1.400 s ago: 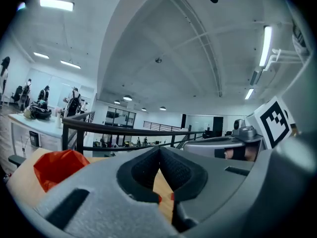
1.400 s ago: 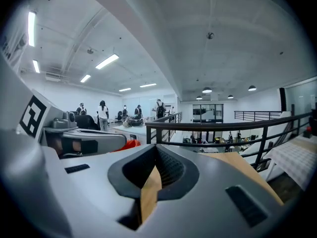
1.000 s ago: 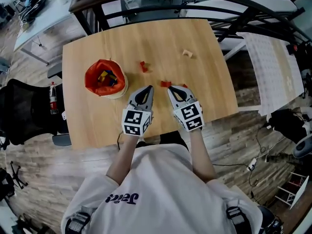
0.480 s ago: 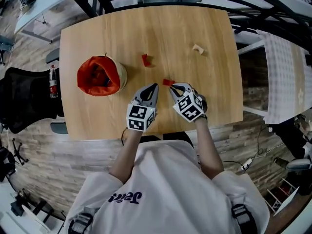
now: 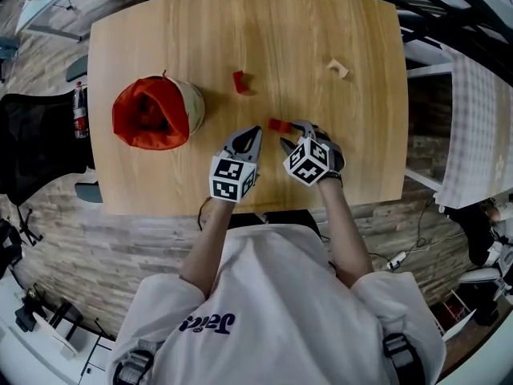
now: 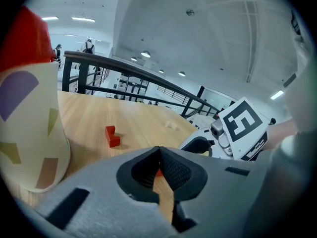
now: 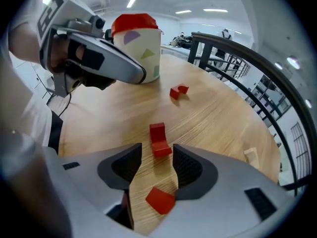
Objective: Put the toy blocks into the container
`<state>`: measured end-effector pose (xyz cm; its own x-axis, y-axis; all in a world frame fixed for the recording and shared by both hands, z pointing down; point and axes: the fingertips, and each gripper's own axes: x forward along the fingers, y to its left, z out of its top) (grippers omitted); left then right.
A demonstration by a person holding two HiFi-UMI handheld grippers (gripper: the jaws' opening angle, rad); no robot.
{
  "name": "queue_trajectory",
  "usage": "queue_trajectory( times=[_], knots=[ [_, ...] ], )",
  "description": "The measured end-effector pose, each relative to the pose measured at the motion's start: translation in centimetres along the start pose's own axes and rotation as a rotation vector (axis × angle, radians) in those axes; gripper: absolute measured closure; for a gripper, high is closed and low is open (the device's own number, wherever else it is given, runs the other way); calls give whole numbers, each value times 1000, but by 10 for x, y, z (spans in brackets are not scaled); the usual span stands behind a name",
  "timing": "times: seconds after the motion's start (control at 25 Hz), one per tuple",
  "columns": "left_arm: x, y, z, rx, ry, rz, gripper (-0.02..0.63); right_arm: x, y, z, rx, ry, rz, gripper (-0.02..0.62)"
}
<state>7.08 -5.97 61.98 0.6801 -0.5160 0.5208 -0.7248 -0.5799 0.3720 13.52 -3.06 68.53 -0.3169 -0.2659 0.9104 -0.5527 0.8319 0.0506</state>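
A paper container with a red liner stands at the table's left. One red block lies near the middle. My right gripper points steeply down over two more: a red block at its fingertips and a red wedge deeper between the jaws. Those jaws have just been opening and stand open; the pads touch neither block. My left gripper hovers beside it, shut, with nothing held. A beige block lies far right.
The wooden table ends just behind both grippers, at the person's body. A black metal railing runs beyond its far side. A black chair stands left of the table, close to the container.
Both grippers have come down toward the table beside the red block. The right gripper has rolled, tipped steeply down and opened its jaws. The left stays shut.
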Motion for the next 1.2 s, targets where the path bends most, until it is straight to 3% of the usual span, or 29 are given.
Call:
queue_trajectory(
  times=[0.2, 0.44, 0.56, 0.64, 0.84, 1.2],
  knots=[
    [6, 8, -10, -21, 15, 23, 595, 20, -3, -8, -77, 48, 2, 402],
    [2, 11, -17, -54, 14, 30, 595, 30, -7, -11, -79, 61, 8, 403],
    [0, 11, -15, -69, 11, 23, 595, 32, -11, -11, -79, 65, -6, 454],
    [-2, 10, -12, -71, 4, 14, 595, 31, -12, -10, -71, 59, -13, 454],
    [-10, 7, 0, -77, -23, 2, 595, 19, -13, -2, -30, 26, -43, 457],
    [-33, 2, 36, -14, -75, -14, 595, -43, -17, 41, 52, -110, -146, 459]
  ],
)
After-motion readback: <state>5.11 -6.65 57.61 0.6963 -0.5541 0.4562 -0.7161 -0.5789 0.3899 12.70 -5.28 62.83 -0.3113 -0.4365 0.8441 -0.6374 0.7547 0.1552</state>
